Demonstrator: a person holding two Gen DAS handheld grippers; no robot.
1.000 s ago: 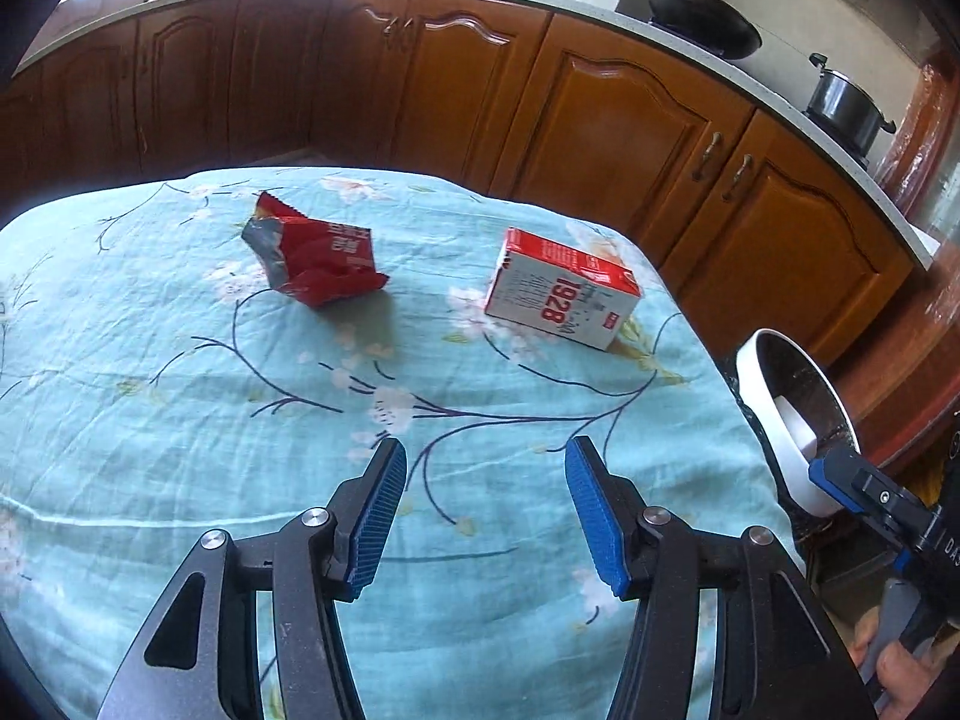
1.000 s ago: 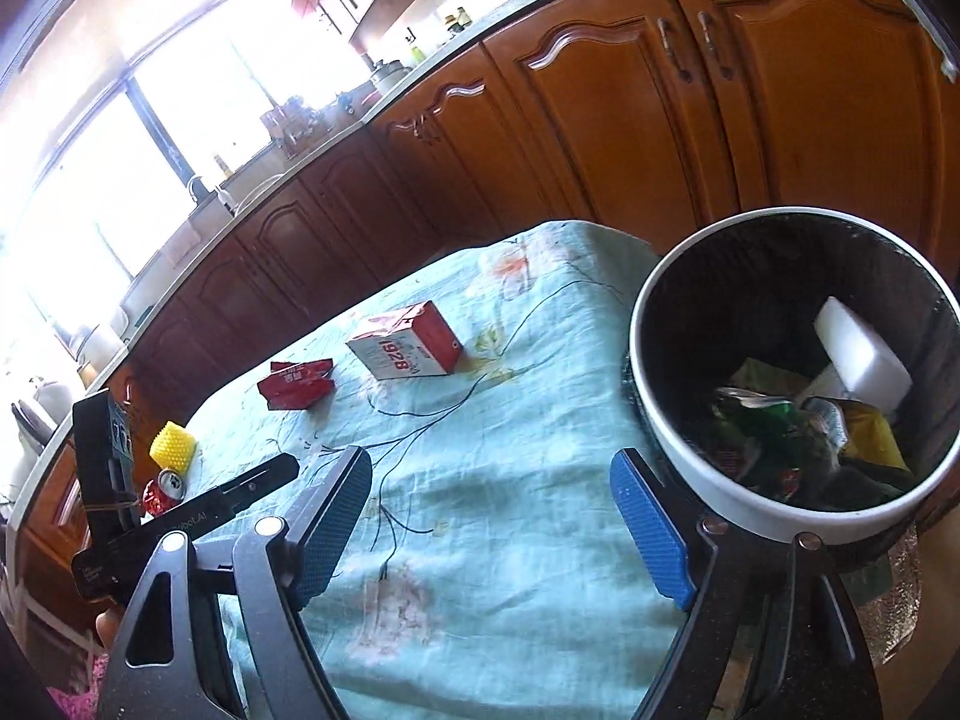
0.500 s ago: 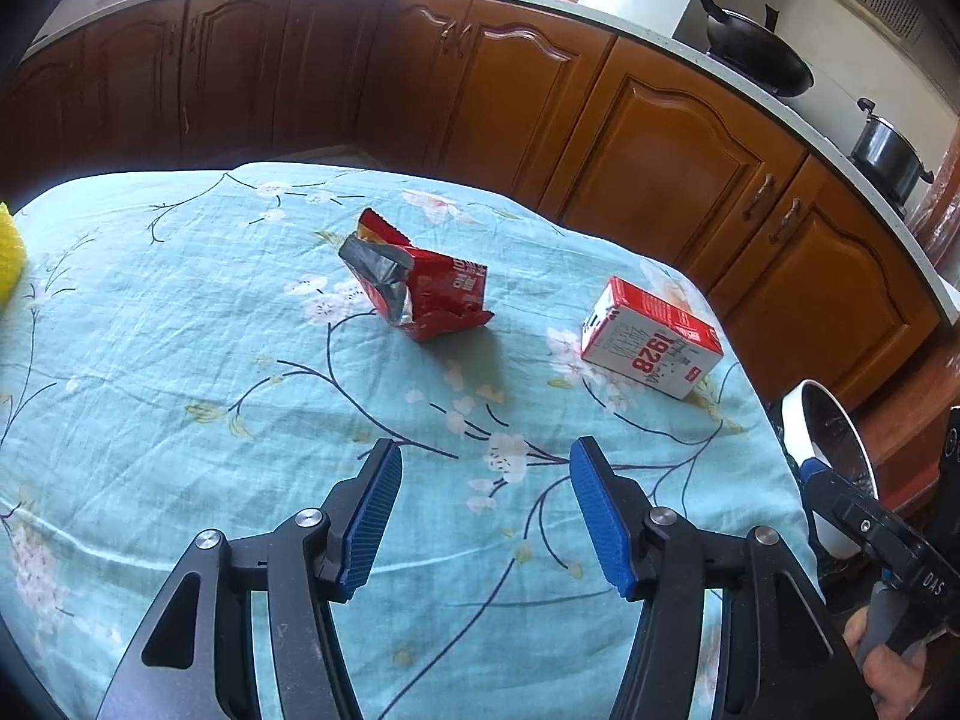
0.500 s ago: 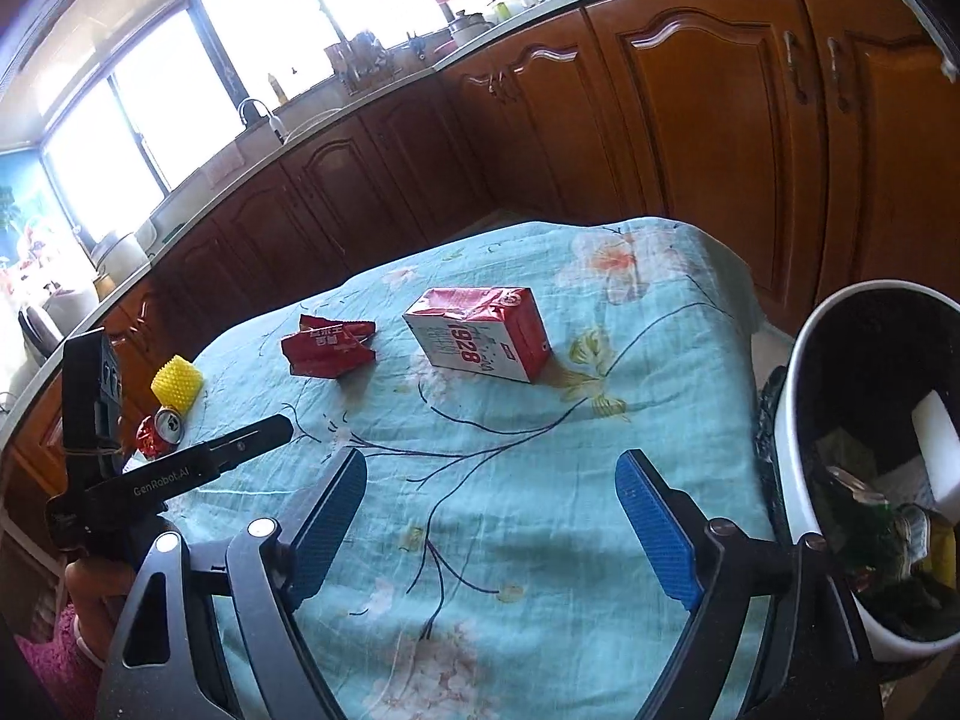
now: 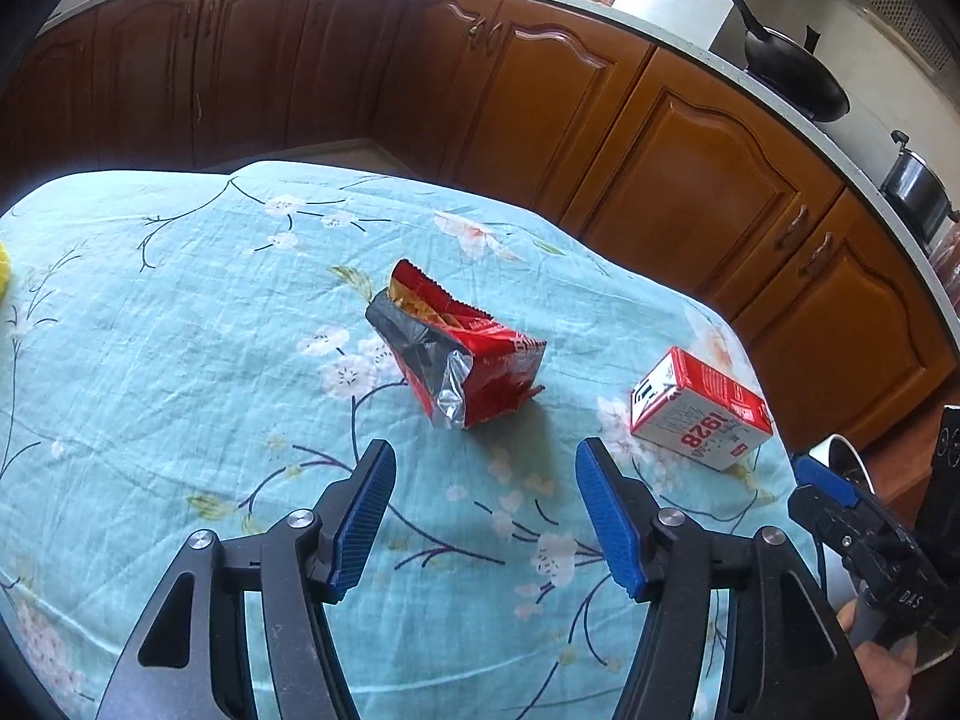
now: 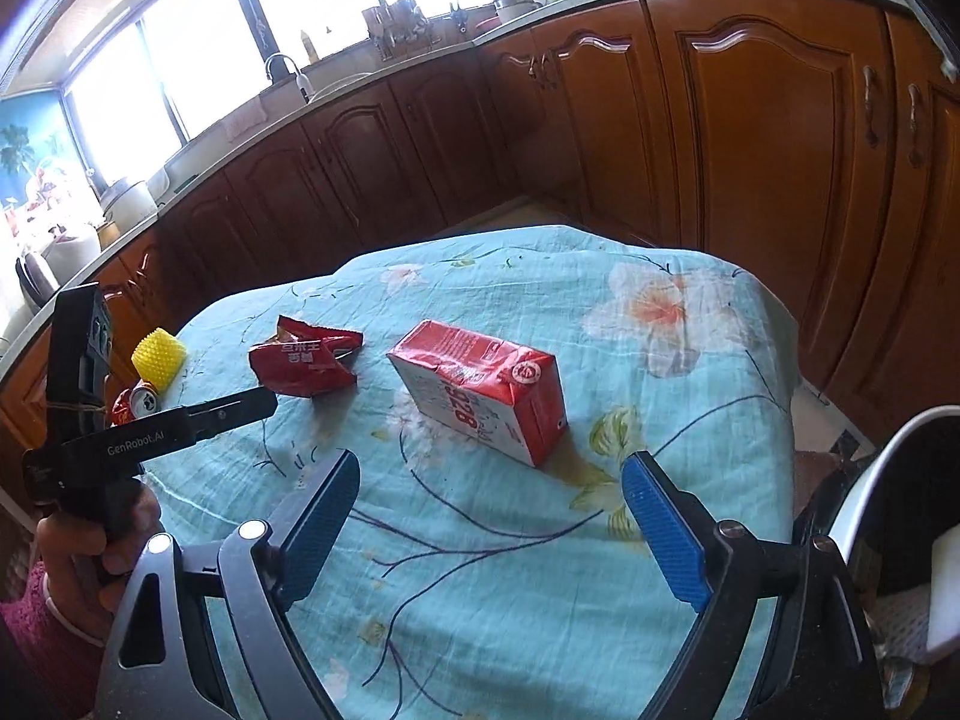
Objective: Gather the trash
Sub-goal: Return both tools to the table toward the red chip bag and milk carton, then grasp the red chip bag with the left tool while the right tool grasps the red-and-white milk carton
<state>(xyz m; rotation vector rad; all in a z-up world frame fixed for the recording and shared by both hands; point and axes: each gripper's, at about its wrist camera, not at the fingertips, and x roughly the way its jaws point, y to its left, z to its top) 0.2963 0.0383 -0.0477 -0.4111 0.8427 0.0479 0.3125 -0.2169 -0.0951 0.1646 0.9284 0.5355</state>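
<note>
A crumpled red snack bag (image 5: 462,354) lies in the middle of the blue flowered tablecloth (image 5: 180,360). My left gripper (image 5: 485,450) hovers just short of it, its jaws opening with nothing between them. A red and white carton (image 6: 480,384) lies on its side near the table's right edge. My right gripper (image 6: 492,462) hangs in front of the carton, jaws wide and still opening, nothing between the pads. The right wrist view also shows the snack bag (image 6: 306,360), and the left gripper (image 6: 258,405) pointing towards it. The carton (image 5: 699,408) shows in the left wrist view too.
A white-rimmed trash bin (image 6: 882,450) with rubbish inside stands off the table's right edge. A yellow bumpy object (image 6: 157,357) and a red can (image 6: 135,405) lie at the table's far left. Wooden cabinets (image 5: 690,168) run behind the table. A hand (image 6: 84,546) grips the left gripper's handle.
Both grippers have swung left, away from the bin and over the table. The snack bag and carton now sit closer in front of them. Both pairs of jaws stand wider.
</note>
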